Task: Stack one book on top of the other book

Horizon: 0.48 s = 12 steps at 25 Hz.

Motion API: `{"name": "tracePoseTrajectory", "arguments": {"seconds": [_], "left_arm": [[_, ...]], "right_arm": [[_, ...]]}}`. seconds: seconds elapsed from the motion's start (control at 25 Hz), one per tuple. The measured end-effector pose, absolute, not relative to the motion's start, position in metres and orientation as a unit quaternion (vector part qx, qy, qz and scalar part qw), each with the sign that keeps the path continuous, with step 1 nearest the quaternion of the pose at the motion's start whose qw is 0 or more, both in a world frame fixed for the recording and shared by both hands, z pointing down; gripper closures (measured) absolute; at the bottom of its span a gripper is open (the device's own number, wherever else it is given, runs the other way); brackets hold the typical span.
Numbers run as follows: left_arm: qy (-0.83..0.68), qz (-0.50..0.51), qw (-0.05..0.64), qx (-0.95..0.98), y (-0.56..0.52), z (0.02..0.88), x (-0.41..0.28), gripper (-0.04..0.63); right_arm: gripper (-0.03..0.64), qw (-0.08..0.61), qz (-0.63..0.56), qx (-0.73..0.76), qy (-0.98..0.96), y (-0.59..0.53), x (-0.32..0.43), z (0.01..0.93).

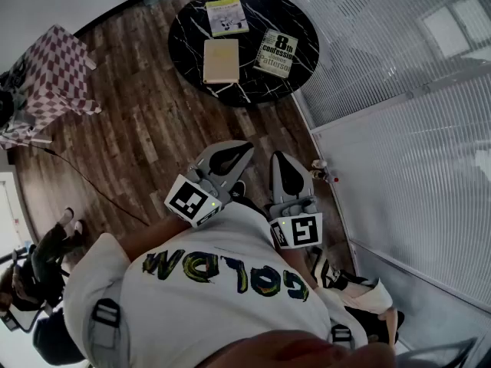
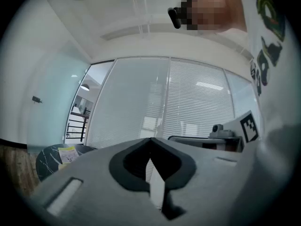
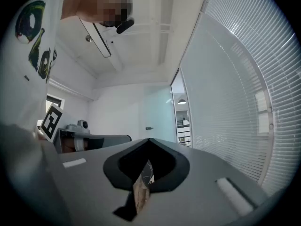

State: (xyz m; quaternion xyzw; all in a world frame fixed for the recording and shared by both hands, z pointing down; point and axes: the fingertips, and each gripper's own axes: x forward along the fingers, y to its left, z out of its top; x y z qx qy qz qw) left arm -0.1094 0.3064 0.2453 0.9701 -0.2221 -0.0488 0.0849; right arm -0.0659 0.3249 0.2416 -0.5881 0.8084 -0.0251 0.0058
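You are holding the left gripper [image 1: 244, 147] and right gripper [image 1: 279, 156] closed and empty by your chest, well apart from the plain tan book [image 1: 221, 60] at 8 o'clock on the round black marble counter [image 1: 184, 37], so you are likely only beginning the approach, needing one gripper opening.
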Motion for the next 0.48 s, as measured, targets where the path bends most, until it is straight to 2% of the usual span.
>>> {"name": "tracePoseTrajectory", "arguments": {"seconds": [0.48], "left_arm": [[-0.222, -0.028, 0.079, 0.971, 0.306, 0.25, -0.084, 0.594]], "right_arm": [[0.615, 0.022, -0.015, -0.585, 0.81, 0.319, -0.039, 0.236]]}}
